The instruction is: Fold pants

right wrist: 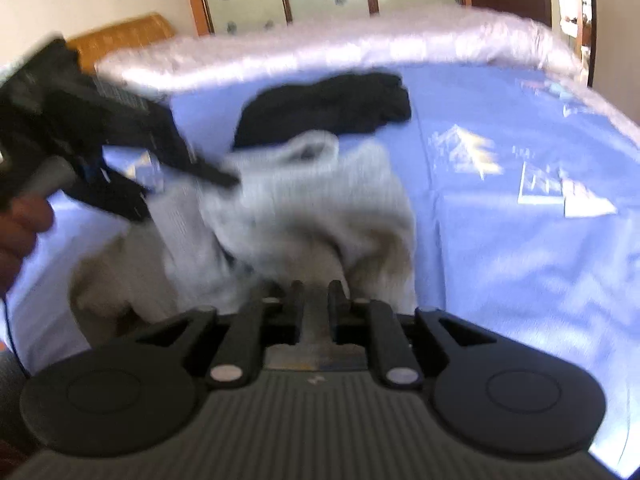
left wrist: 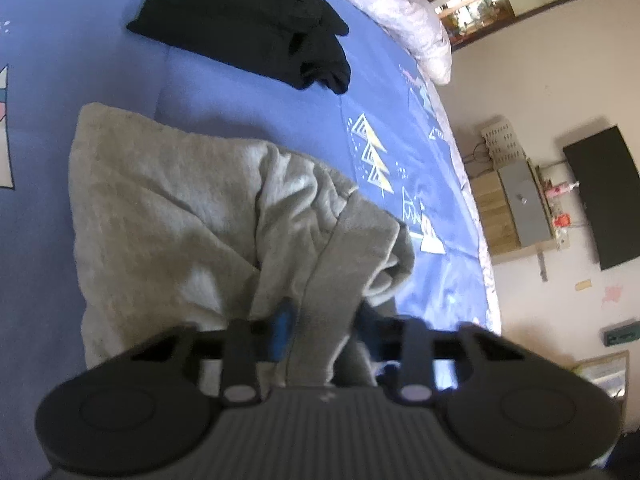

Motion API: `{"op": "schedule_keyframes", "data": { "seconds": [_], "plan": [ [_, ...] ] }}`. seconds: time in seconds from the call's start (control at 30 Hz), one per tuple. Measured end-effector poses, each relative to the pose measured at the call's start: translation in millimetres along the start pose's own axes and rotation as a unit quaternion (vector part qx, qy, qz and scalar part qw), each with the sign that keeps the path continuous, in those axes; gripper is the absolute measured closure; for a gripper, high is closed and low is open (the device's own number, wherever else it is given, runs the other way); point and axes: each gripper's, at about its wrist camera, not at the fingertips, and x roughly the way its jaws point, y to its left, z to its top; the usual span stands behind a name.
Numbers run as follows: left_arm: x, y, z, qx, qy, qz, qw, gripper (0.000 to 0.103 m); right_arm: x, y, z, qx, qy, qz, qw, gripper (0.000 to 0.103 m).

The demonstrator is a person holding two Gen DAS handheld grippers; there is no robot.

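Light grey pants (left wrist: 168,208) lie bunched on the blue bed sheet (left wrist: 256,96). A flat grey band of them rises between the fingers of my left gripper (left wrist: 324,320), which is shut on it beside a blue pad (left wrist: 284,320). In the right wrist view the same pants (right wrist: 312,208) are heaped just ahead, blurred. My right gripper (right wrist: 318,304) is shut on a fold of them at their near edge. The left gripper (right wrist: 180,196) shows at the upper left of that view, held by a hand (right wrist: 20,232), its fingers on the pants' left side.
A folded black garment (left wrist: 248,20) (right wrist: 328,104) lies farther back on the sheet. A pale quilt (right wrist: 320,48) runs along the bed's far side, with a woven headboard (right wrist: 120,40) behind. Past the bed edge stand a shelf unit (left wrist: 520,208) and a dark wall screen (left wrist: 604,196).
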Motion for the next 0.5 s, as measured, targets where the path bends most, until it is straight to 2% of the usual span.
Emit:
{"op": "schedule_keyframes", "data": {
  "seconds": [0.03, 0.07, 0.17, 0.33, 0.43, 0.5],
  "plan": [
    [1.6, -3.5, 0.0, 0.006, -0.002, 0.005, 1.0000, 0.080, -3.3, -1.0, 4.3, 0.007, -0.008, 0.001, 1.000, 0.076],
    [1.0, -5.0, 0.0, 0.009, -0.005, 0.004, 0.9999, 0.082, -0.8, -4.8, 7.0, 0.014, -0.014, 0.004, 1.000, 0.075],
    [-9.3, 1.1, 2.2, -0.009, -0.015, -0.017, 0.9997, 0.086, -5.9, -4.6, 11.8, 0.035, -0.021, 0.022, 0.999, 0.075],
    [-41.2, 26.8, 3.8, -0.047, -0.051, -0.029, 0.9972, 0.092, -4.8, 2.2, 18.0, 0.029, -0.032, 0.005, 0.999, 0.074],
    [-77.0, 51.2, -1.2, -0.080, -0.094, -0.053, 0.9909, 0.097, -4.8, 5.8, 23.2, 0.035, -0.044, 0.009, 0.998, 0.073],
    [-104.4, 70.1, -5.5, -0.107, -0.128, -0.076, 0.9830, 0.098, -3.4, 11.6, 26.9, 0.028, -0.050, 0.023, 0.998, 0.062]
  ]
}}
